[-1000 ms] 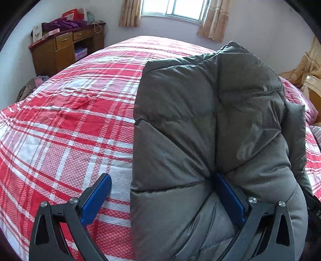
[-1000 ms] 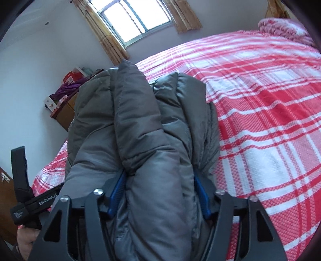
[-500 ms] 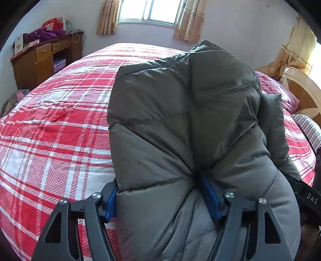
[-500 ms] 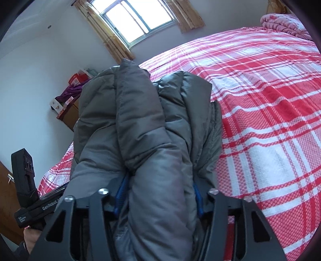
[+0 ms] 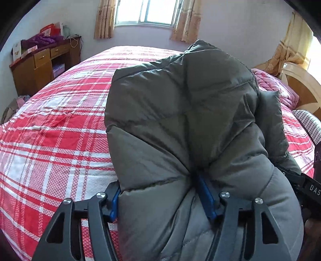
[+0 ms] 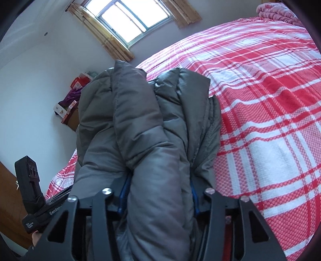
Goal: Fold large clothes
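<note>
Both grippers closing on grey puffer jacket (image 5: pixel 180 124): left gripper (image 5: pixel 162 198) and right gripper (image 6: pixel 158 192) fingers squeezing bunched folds. Jacket filling frame centre, lying over plaid bed (image 5: pixel 50 140).

Bedroom with pale plain walls (image 5: pixel 230 30). A bed (image 5: pixel 50 140) carries a red-and-white plaid cover. A daylit window (image 5: pixel 146 12) in the far wall has tan curtains (image 5: pixel 103 18) on both sides. A wooden desk (image 5: pixel 44 64) with drawers stands at the left wall, with boxes and purple fabric (image 5: pixel 39 39) on top. A wooden headboard (image 5: pixel 301 88) is at right.
</note>
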The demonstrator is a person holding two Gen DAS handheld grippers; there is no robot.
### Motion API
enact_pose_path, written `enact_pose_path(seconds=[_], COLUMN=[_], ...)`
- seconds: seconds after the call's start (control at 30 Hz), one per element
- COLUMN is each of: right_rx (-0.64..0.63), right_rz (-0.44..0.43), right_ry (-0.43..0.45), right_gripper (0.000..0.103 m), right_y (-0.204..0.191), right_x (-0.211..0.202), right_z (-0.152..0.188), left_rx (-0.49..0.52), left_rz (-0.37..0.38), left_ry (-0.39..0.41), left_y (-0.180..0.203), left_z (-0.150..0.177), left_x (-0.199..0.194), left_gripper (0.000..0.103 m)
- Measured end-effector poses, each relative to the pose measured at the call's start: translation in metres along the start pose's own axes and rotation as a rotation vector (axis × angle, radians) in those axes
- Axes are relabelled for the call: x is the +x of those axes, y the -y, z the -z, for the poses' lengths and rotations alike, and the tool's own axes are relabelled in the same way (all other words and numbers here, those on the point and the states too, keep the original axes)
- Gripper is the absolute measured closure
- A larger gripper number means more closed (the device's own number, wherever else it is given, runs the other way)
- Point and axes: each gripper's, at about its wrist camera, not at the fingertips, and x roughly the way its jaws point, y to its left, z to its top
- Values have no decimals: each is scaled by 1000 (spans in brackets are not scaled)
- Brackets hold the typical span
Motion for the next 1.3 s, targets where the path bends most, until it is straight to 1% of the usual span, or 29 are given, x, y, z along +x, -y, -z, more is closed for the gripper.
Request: enact_pose_path(seconds=[0.07,0.13,0.17,0.2,0.23,0.27,0.33,0.37,0.47,0.5,0.53,0.57,0.6,0.63,0.67,0.7,0.77,0.83,0.87,0.9,0.93,0.97,1.0,1.03,1.07,1.13,1.23,1.3], right_rx=[3,-8,-15,-27,-39,-52,-56,-48,-34,-18,15,42,72,80,71,55,14,3,6,12,13,10,1,-22,-41,-84,-92,-118], right_rz=[-13,-18,-17,-15,-13,-12,-13,2,68,95,115,123,102,81,80,75,61,24,7,-6,-24,-46,-54,-48,-36,-11,-21,-37], right_ry=[0,1,1,6,12,18,29,40,105,138,171,173,143,111,103,89,42,12,2,-7,-18,-30,-37,-39,-34,-14,22,44], right_gripper=[61,66,68,71,74,75,74,72,47,27,18,19,23,24,24,28,29,38,40,45,57,61,68,73,74,79,81,81], right_y=[2,1,0,-2,-5,-7,-8,-6,-6,-4,1,5,11,14,12,10,2,-1,1,2,3,3,2,-2,-6,-15,-26,-42], right_x=[-1,-2,-2,-3,-5,-6,-9,-10,-17,-22,-27,-29,-24,-20,-18,-16,-9,-4,-3,-2,0,1,3,2,1,-4,-18,-28], right_z=[0,1,1,2,3,3,4,4,6,7,7,6,4,2,1,1,1,1,1,0,0,0,0,0,0,1,5,9], left_rx=[7,28,48,84,105,122,126,122,119,117,115,114,111,108,103,98,92,95,97,99,101,110,121,130,146,160,182,197], left_rz=[0,-5,-13,-35,-53,-75,-92,-91,-86,-82,-82,-82,-80,-77,-72,-68,-62,-65,-68,-72,-74,-80,-90,-98,-113,-123,-143,-160], left_ry=[3,13,23,41,51,61,63,60,60,60,59,58,58,58,57,56,54,55,56,57,59,64,69,73,79,100,161,201], left_y=[2,7,10,17,21,26,29,29,29,30,29,29,29,29,27,22,20,16,16,16,16,17,18,19,21,23,21,18], left_z=[0,1,1,3,4,5,5,5,5,5,2,2,2,1,1,-1,0,0,0,0,-1,-1,-1,-2,-3,-4,-4,-2], left_x=[-1,-4,-7,-11,-13,-14,-13,-11,-9,-9,-7,-6,-6,-6,-5,-5,-5,-7,-7,-8,-8,-10,-13,-16,-23,-42,-85,-109], left_gripper=[41,48,56,62,63,63,63,63,63,63,63,63,63,63,63,62,62,62,62,63,64,69,77,80,83,85,86,86])
